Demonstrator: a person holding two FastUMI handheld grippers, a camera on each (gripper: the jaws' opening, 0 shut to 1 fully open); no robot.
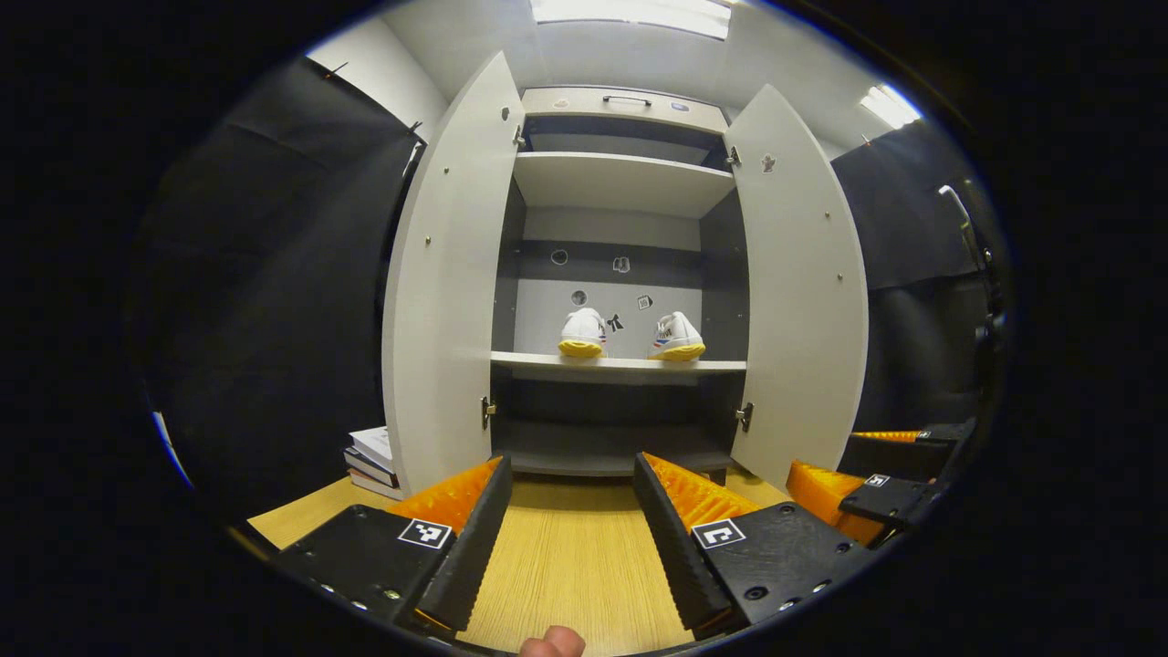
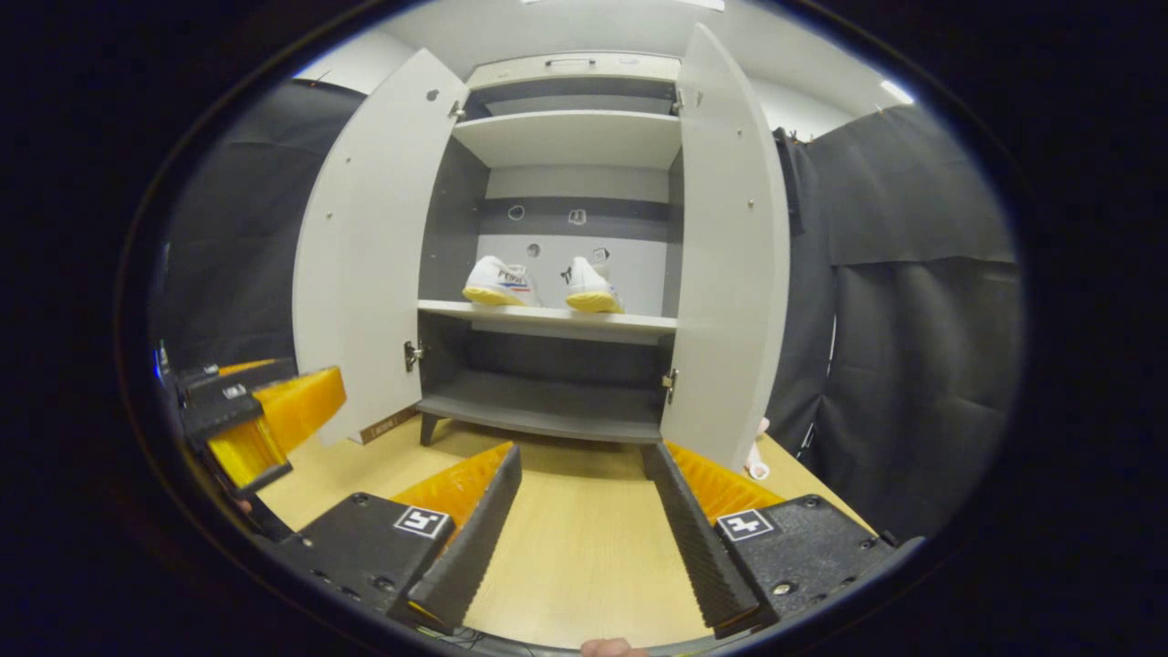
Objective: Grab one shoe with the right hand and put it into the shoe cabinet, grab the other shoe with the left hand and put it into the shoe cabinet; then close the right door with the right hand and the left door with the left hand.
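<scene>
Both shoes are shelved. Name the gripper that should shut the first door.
Right. Both shoes sit on the shelf and both doors stand open. The open, empty right gripper faces the cabinet with the right door just ahead, likely an easy reach.

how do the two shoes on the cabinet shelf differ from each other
In the right gripper view, the left shoe is turned partly sideways, showing coloured markings on its side; the right shoe points straighter back, showing mostly its heel. The left shoe looks longer from here, the right shoe narrower. Both are white with yellow soles, upright and apart on the middle shelf.
</scene>
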